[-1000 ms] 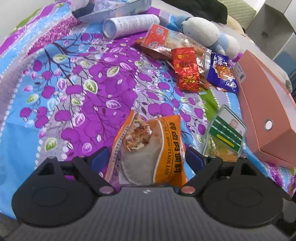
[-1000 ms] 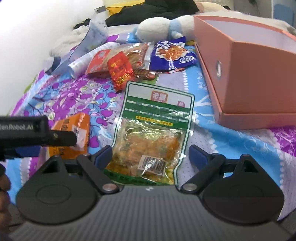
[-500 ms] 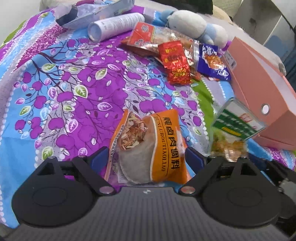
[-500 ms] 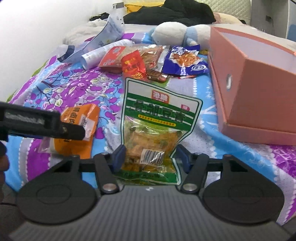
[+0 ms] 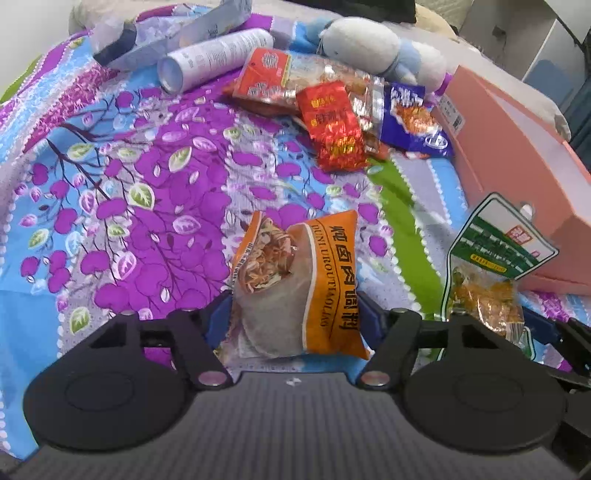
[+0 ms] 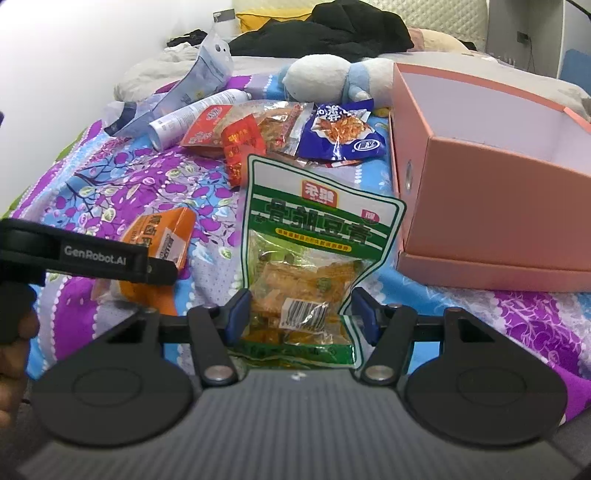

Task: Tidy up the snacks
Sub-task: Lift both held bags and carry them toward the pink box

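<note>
An orange snack packet (image 5: 317, 280) lies on the flowered bedspread (image 5: 147, 192) between my left gripper's (image 5: 295, 317) fingers. Its jaws are closing, and both blue pads touch the packet's sides. In the right wrist view the same orange packet (image 6: 162, 236) shows at left, partly behind the left gripper's black body. My right gripper (image 6: 301, 317) is shut on the lower part of a green-and-white snack bag (image 6: 317, 229) and holds it upright, off the bed. That green bag (image 5: 495, 258) also shows at right in the left wrist view. An open pink box (image 6: 498, 206) stands to the right.
A heap of snacks lies further back: a red packet (image 5: 336, 125), a blue packet (image 5: 413, 122) and a clear red-topped bag (image 5: 280, 74). A white can (image 5: 214, 59), a plush toy (image 5: 369, 40) and black clothes (image 6: 325, 29) lie beyond. A hand (image 6: 11, 354) shows at left.
My right gripper has closed on the green bag and raised it off the bed. The left jaws have narrowed onto the orange packet's sides.
</note>
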Tool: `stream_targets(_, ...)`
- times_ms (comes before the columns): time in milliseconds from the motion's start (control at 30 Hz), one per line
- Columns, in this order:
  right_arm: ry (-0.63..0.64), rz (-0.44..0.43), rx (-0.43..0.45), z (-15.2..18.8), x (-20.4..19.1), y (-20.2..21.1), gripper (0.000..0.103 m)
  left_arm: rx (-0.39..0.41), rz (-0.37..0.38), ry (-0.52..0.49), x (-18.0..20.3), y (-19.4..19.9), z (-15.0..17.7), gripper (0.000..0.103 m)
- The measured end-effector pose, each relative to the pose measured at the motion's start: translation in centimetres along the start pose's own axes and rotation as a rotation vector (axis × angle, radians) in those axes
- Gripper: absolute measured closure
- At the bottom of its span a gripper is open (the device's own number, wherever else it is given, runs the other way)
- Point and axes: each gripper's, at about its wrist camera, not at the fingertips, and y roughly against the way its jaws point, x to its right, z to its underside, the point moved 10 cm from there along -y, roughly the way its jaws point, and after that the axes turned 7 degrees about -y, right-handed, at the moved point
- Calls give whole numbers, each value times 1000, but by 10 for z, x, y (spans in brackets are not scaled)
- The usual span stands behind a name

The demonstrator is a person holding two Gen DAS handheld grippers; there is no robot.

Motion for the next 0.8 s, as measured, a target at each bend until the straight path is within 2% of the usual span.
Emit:
stream_targets(400,-26,-40,41,-34,-5,40,41,41,57,-23,22,58,-29,30)
stream_targets(800,-64,6,133,-74,12,95,41,103,117,-105,67,115,-60,30)
